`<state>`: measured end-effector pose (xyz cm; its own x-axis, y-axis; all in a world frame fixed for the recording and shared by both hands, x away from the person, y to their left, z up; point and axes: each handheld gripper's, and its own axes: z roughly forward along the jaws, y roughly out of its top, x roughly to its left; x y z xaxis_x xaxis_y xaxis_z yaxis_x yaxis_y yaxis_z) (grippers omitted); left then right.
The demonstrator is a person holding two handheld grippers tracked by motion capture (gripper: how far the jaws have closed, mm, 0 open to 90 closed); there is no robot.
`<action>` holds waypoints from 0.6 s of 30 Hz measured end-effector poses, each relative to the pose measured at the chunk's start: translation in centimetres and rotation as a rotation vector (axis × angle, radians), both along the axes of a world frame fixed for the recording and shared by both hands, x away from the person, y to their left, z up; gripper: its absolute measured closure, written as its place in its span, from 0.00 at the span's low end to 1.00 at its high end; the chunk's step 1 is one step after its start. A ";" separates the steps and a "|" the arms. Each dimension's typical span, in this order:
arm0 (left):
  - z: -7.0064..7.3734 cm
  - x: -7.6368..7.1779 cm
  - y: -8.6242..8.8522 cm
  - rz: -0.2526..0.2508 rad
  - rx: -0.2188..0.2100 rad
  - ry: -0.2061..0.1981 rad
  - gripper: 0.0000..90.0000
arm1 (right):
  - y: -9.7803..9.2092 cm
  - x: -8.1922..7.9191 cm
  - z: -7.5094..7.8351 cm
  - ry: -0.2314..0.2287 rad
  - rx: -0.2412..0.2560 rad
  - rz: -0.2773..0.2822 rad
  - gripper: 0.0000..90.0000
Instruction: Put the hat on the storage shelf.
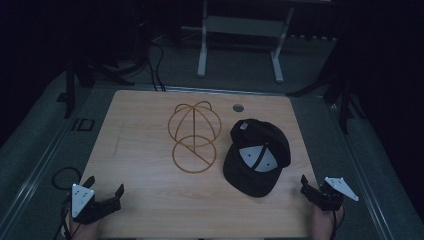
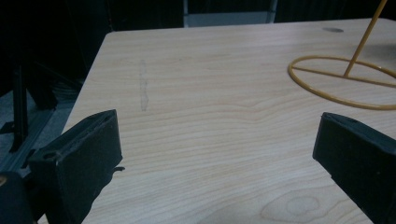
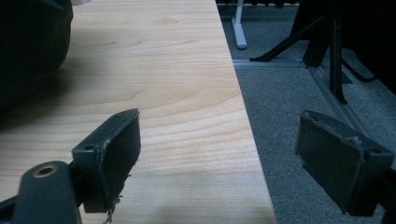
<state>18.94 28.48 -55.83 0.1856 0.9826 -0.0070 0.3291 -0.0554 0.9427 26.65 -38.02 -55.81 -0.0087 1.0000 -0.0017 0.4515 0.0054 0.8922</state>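
Note:
A gold wire hat stand (image 1: 192,137) sits at the table's centre, a domed cage over a flat ring base (image 2: 341,86). To its right lies a black cap (image 1: 257,155), upside down, its pale inner lining showing; its dark edge (image 3: 28,46) appears at the upper left of the right gripper view. My left gripper (image 1: 105,185) rests open at the near left corner, jaws wide apart (image 2: 219,140) over bare wood. My right gripper (image 1: 314,184) is open at the near right edge; one jaw is over the table and the other over the floor (image 3: 224,144). Neither holds anything.
The wooden table (image 1: 140,150) has a round cable hole (image 1: 238,107) near its far edge. Grey carpet (image 3: 289,107) surrounds it. A white desk frame (image 1: 240,40) stands behind, with cables (image 1: 150,70) on the floor and black stands (image 1: 345,95) at both sides.

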 end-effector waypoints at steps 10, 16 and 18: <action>0.1 0.0 -1.6 -0.068 -0.008 0.002 0.02 | 0.6 -0.3 4.3 -0.059 0.035 0.044 0.15; 0.4 -0.2 -3.1 -0.133 -0.043 -0.027 0.02 | 3.1 -0.4 8.3 -0.072 0.041 0.129 0.13; 0.5 -0.3 -3.5 -0.164 -0.043 -0.011 0.02 | 4.1 -0.3 9.4 -0.076 0.053 0.174 0.13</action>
